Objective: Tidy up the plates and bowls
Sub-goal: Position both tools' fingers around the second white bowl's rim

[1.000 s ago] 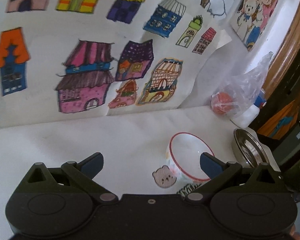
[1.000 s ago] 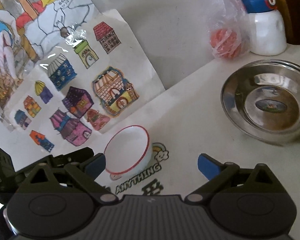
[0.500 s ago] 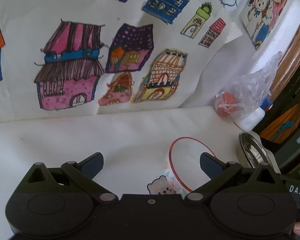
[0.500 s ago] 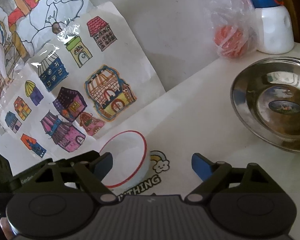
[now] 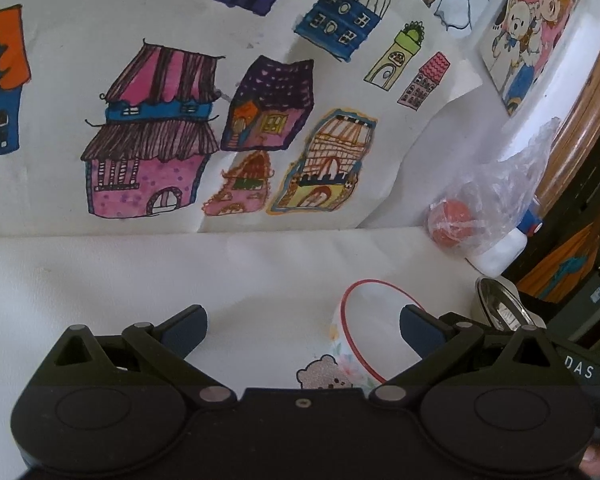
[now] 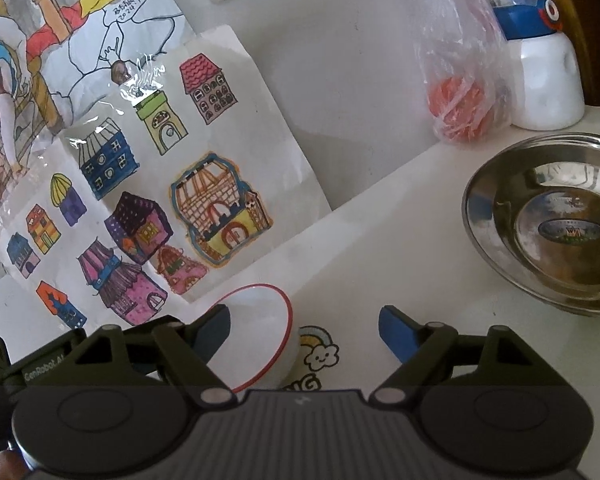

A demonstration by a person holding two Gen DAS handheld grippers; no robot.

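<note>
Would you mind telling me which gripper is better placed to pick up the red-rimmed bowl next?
Probably the left gripper: it is open, with the bowl at its right finger. The right gripper, also open, has the bowl off by its left finger and points more toward the steel bowl.

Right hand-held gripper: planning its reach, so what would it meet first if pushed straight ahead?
Probably bare table, then the wall. The bowl sits by its left finger, the steel dish off right; depth is unclear.

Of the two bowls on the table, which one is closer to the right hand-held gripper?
The white bowl with the red rim, beside the left finger of the right hand-held gripper. The steel bowl sits apart, farther back at right.
</note>
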